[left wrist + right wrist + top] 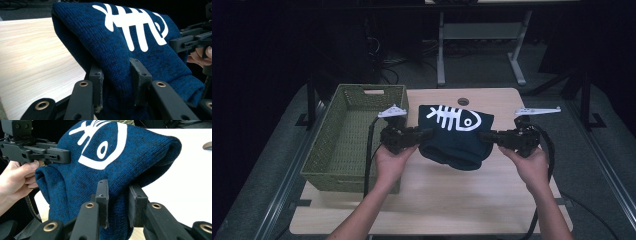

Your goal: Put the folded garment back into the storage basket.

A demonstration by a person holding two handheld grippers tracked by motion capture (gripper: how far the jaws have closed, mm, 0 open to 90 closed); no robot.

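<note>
A dark blue knitted garment [455, 135] with a white fish-skeleton print hangs folded between my two grippers, lifted off the wooden table [437, 200]. My left gripper [428, 134] is shut on the cloth's left edge; in the left gripper view its jaws pinch the blue knit [130, 50] at the gripper's tips [116, 80]. My right gripper [485, 136] is shut on the right edge; in the right gripper view the jaws [117, 200] clamp a fold of the garment [120, 157]. The lower part of the cloth sags toward the table.
A green woven basket [354, 135] sits at the table's left side, close to my left hand. A round hole [463, 101] is in the tabletop behind the garment. Table legs and cables stand on the floor beyond.
</note>
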